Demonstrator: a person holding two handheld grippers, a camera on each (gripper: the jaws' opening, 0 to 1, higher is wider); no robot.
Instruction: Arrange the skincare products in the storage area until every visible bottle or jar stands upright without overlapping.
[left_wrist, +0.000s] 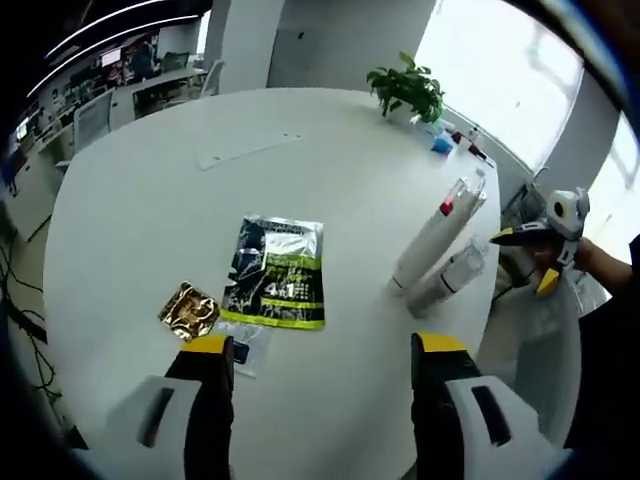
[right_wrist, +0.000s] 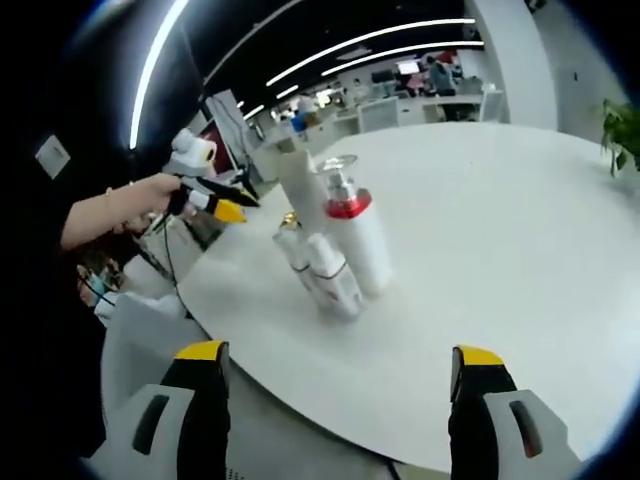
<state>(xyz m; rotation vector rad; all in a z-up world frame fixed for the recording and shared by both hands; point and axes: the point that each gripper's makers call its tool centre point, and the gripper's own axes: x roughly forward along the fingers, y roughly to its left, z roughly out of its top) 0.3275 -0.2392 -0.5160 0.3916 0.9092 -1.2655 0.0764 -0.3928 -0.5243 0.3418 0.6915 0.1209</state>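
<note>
Several skincare bottles lie on their sides, pressed together, near the round white table's (left_wrist: 150, 200) right edge. A tall white bottle with a red collar and clear cap (left_wrist: 437, 232) (right_wrist: 357, 240) is the largest; a smaller clear bottle (left_wrist: 452, 278) and small white bottles (right_wrist: 325, 272) rest against it. Flat on the table are a green, black and silver sachet (left_wrist: 275, 272), a gold sachet (left_wrist: 189, 310) and a small clear packet (left_wrist: 240, 352). My left gripper (left_wrist: 325, 350) (right_wrist: 215, 203) hovers open above the sachets. My right gripper (right_wrist: 340, 355) (left_wrist: 540, 240) stands open off the table edge, facing the bottles.
A potted plant (left_wrist: 405, 90) and small items (left_wrist: 445, 140) stand at the table's far rim. A thin flat strip (left_wrist: 248, 151) lies farther back. Office desks and chairs (left_wrist: 100, 110) fill the room behind. A person's hand (right_wrist: 140, 200) holds the left gripper.
</note>
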